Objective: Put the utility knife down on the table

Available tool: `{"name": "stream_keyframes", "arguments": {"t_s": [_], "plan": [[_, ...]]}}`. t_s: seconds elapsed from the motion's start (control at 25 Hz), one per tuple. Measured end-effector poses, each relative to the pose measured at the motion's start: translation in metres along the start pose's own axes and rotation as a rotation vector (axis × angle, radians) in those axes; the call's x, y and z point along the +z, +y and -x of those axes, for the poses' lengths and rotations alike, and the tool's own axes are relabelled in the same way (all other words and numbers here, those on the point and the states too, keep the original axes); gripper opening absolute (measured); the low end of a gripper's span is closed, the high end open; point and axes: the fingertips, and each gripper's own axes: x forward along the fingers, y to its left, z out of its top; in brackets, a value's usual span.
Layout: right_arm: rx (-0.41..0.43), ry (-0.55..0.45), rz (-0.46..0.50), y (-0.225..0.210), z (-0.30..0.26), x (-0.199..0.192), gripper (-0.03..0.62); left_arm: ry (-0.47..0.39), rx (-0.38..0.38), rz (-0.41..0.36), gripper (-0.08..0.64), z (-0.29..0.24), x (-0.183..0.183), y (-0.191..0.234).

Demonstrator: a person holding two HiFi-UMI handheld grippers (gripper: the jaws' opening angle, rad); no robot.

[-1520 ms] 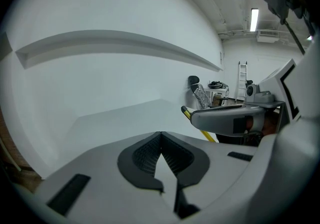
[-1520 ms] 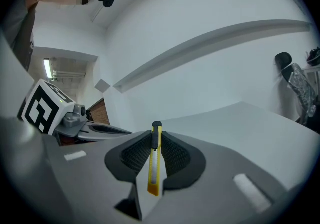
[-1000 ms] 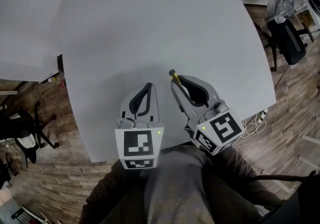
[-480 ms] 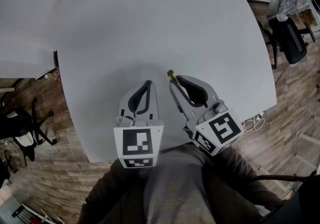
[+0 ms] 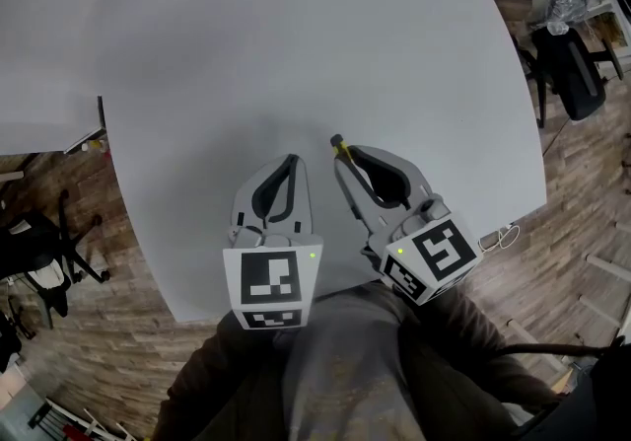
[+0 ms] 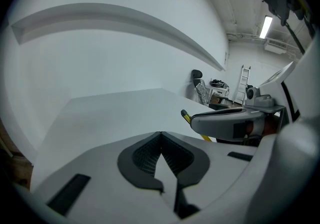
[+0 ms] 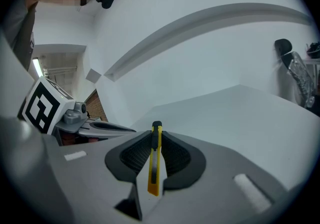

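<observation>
If our right tool (image 5: 343,159), squeezing the utility knife (image 7: 155,158), lets go high above the counter (image 5: 296,44), it could bounce; our left tool (image 5: 292,165) is closed, empty.

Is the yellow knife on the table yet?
Not yet. Done: the right gripper is over the table. In hand: its jaws are clamped on the yellow utility knife; the left gripper is shut and empty. Left: lower the knife onto the table and let go.
</observation>
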Motion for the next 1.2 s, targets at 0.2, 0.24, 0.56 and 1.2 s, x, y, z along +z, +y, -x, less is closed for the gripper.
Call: {"name": "stream_keyframes", "arguments": {"t_s": [0.2,0.24,0.56,1.2], "plan": [[-0.001,0.010,-0.010,-0.007,-0.007,-0.001,0.063,0.016,-0.006,0.008,0.003,-0.009,-0.003,0.002],[-0.002,0.012,-0.012,-0.008,-0.008,-0.002,0.063,0.017,-0.008,0.008,0.003,-0.011,-0.003,0.003],[-0.007,0.039,-0.023,-0.014,-0.022,-0.009,0.063,0.035,-0.012,0.021,0.003,-0.021,-0.008,0.012],[-0.011,0.076,-0.043,-0.021,-0.041,-0.019,0.063,0.064,-0.023,0.042,0.003,-0.037,-0.017,0.024]]}}
